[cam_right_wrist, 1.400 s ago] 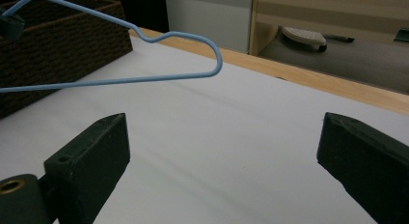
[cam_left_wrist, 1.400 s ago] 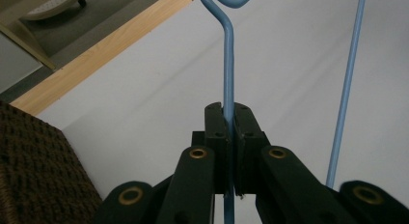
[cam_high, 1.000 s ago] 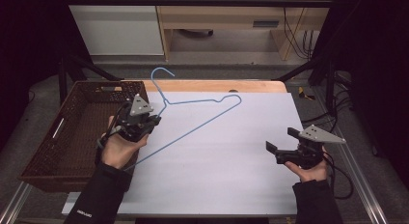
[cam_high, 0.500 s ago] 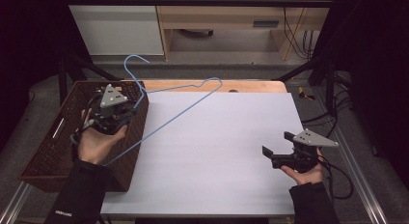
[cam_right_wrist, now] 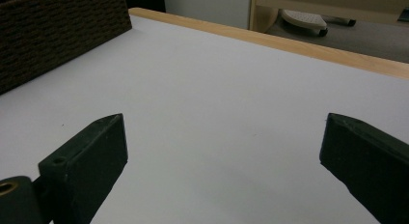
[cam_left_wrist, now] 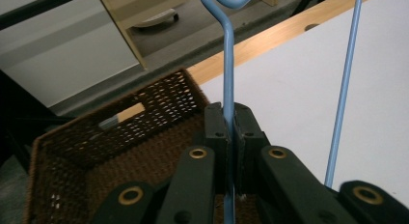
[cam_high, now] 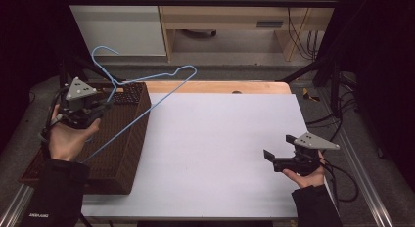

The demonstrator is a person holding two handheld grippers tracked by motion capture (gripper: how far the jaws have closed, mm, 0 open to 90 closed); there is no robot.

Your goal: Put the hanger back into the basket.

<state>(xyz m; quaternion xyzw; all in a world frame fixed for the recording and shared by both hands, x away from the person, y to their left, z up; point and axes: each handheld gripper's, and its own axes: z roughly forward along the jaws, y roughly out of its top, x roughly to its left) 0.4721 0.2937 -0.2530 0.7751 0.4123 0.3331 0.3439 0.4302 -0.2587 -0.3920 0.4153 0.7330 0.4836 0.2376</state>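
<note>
A light blue wire hanger [cam_high: 147, 102] hangs in the air over the brown wicker basket [cam_high: 129, 156] at the table's left, its hook [cam_high: 101, 56] pointing up and back. My left gripper [cam_high: 105, 108] is shut on the hanger's wire, held above the basket. In the left gripper view the wire [cam_left_wrist: 228, 55] runs straight up between the pressed jaws of that gripper [cam_left_wrist: 229, 119]. My right gripper [cam_high: 280, 151] rests low at the table's right, jaws wide open with nothing between them; in the right gripper view it [cam_right_wrist: 222, 151] faces bare white tabletop.
The white tabletop [cam_high: 220, 139] has a wooden strip [cam_high: 215, 86] along its far edge. The basket's wall [cam_right_wrist: 58, 31] is at the upper left of the right gripper view. Behind the table are a wooden cabinet [cam_high: 220, 21] and cables [cam_high: 298, 36].
My left hand has carried the hanger leftward and upward from the table's middle left to above the basket. The right gripper has stayed put, open.
</note>
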